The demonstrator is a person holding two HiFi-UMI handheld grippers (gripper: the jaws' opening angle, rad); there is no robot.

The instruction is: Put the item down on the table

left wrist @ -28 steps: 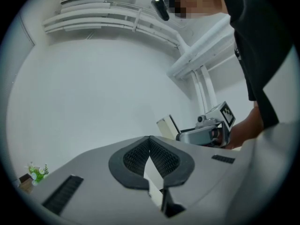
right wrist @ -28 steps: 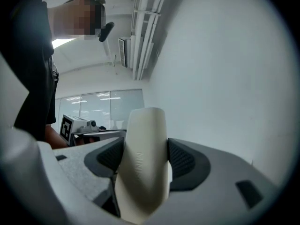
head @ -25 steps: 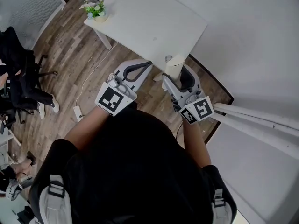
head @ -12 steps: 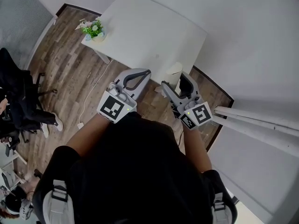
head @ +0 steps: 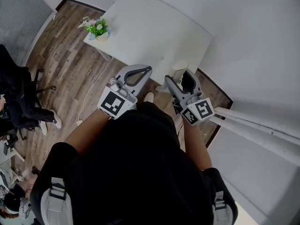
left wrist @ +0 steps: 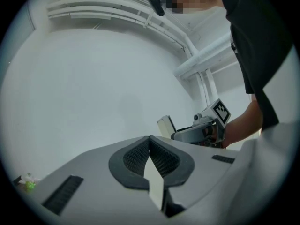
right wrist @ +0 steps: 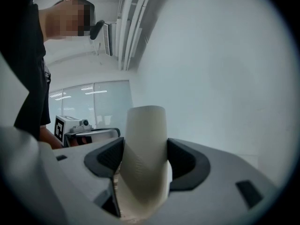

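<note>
Head view: I am holding the cup [head: 179,68] in the right hand-held gripper [head: 182,78] at the centre of the frame, right at the near corner of the white table [head: 150,27]. I cannot tell whether it is over the top or just short of it. The left hand-held gripper [head: 138,72] is hovering just to its left. My main worry is that, this close to the corner, letting go here may send the cup off onto the floor [head: 70,64]. I judge I should be reaching further in first. Both forearms are stretching forward, roughly parallel, with the marker cubes facing up.

Left gripper view: the jaws are meeting at their tips with nothing between them. The right hand-held gripper and the cup [left wrist: 165,124] are showing at right of centre.

Right gripper view: the pads are clamping the cup [right wrist: 144,135] from both sides, low on its body, and it is standing upright, rising well above them. Being tall and narrow, it may topple if I am opening before its base is sitting flat, or if a pad is dragging it as I back off. The table is not showing here, so I cannot judge height.
</note>
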